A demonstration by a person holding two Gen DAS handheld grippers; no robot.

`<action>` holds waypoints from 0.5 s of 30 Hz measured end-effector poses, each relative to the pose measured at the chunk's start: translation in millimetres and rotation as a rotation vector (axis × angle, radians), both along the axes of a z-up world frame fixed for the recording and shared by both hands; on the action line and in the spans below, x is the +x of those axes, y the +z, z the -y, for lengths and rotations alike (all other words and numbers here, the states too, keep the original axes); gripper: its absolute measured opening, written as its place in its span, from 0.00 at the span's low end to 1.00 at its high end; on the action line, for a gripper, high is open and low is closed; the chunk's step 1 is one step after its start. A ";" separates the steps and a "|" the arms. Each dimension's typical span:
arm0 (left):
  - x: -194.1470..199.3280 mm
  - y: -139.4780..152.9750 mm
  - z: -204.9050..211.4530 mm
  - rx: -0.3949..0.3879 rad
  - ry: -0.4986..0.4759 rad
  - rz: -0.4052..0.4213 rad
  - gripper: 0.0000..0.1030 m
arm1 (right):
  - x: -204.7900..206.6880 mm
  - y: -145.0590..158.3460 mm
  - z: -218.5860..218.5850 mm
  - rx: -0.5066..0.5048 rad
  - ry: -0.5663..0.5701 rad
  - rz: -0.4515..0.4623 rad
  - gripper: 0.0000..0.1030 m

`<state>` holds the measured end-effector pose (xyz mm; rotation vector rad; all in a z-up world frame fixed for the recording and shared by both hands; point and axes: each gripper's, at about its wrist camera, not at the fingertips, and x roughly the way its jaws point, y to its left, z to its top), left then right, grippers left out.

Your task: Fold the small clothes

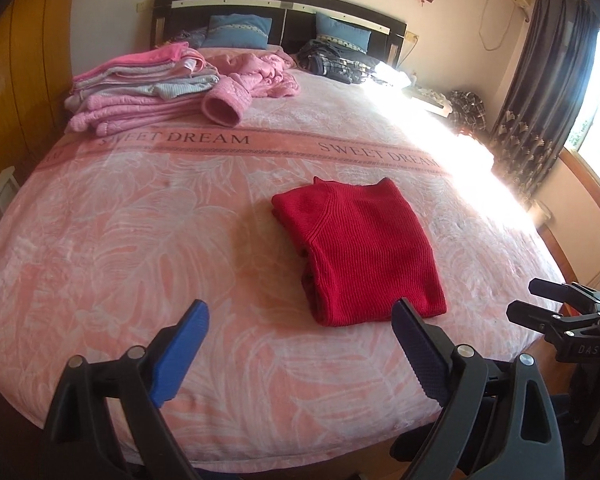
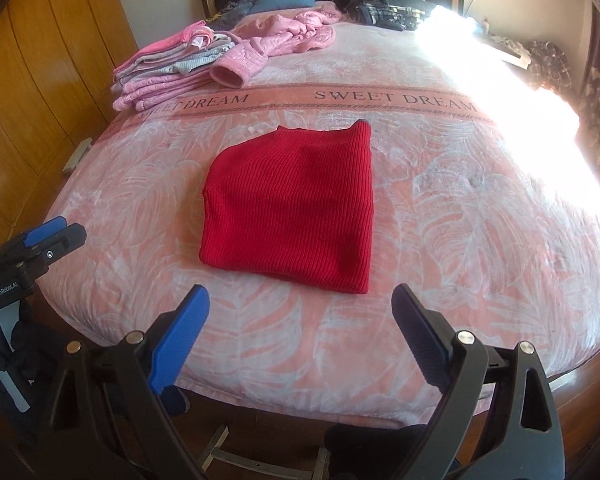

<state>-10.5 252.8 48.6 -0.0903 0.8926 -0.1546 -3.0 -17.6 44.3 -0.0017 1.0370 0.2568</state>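
A red ribbed knit sweater (image 1: 356, 248) (image 2: 296, 204) lies folded into a compact rectangle on the pink bedspread (image 1: 120, 240) (image 2: 460, 220), near the foot of the bed. My left gripper (image 1: 300, 320) hovers open just short of its near edge, nothing between its blue fingers. My right gripper (image 2: 300, 304) is also open and empty, held back from the sweater's near hem. In the left wrist view the right gripper (image 1: 536, 300) shows at the right edge, beyond the bed's corner. The right wrist view catches the left gripper (image 2: 60, 232) at the left edge.
A stack of folded pink and grey clothes (image 1: 140, 84) (image 2: 172, 68) sits at the far left by the headboard. A crumpled pink jacket (image 1: 252, 76) (image 2: 284, 40) lies beside it. Dark plaid clothes (image 1: 340, 64) lie by the blue pillows (image 1: 236, 30). Wooden wardrobe (image 2: 40, 80) stands left; strong sunlight washes the right side.
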 end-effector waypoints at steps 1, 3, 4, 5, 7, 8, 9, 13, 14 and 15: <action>-2.6 -1.2 1.4 0.019 0.002 -0.001 0.93 | -1.8 -1.1 0.9 -0.004 -0.008 0.000 0.90; -7.8 -4.0 3.6 0.032 -0.009 0.002 0.93 | -4.4 -4.1 2.8 -0.025 -0.022 -0.002 0.91; -10.2 -5.9 3.8 0.031 -0.008 0.001 0.93 | -5.7 -5.7 4.0 -0.037 -0.029 0.000 0.92; -11.7 -7.8 3.5 0.028 -0.003 -0.004 0.93 | -6.4 -7.4 5.6 -0.043 -0.033 0.000 0.92; -13.5 -12.0 2.8 0.025 0.010 -0.021 0.93 | -7.6 -11.1 8.1 -0.025 -0.032 -0.013 0.92; -14.2 -13.8 2.6 0.027 0.017 -0.028 0.93 | -8.2 -13.2 9.5 -0.013 -0.034 -0.020 0.92; -15.1 -15.9 2.5 0.032 0.026 -0.034 0.93 | -8.7 -15.2 10.1 -0.005 -0.035 -0.029 0.92; -19.1 -20.3 5.5 0.061 0.042 -0.054 0.93 | -11.8 -20.2 8.7 -0.023 -0.045 -0.042 0.92; -20.3 -20.7 6.0 0.062 0.041 -0.053 0.93 | -13.2 -20.8 7.5 -0.025 -0.042 -0.041 0.92; -21.7 -20.8 6.5 0.063 0.041 -0.050 0.93 | -14.8 -20.7 6.2 -0.021 -0.036 -0.040 0.92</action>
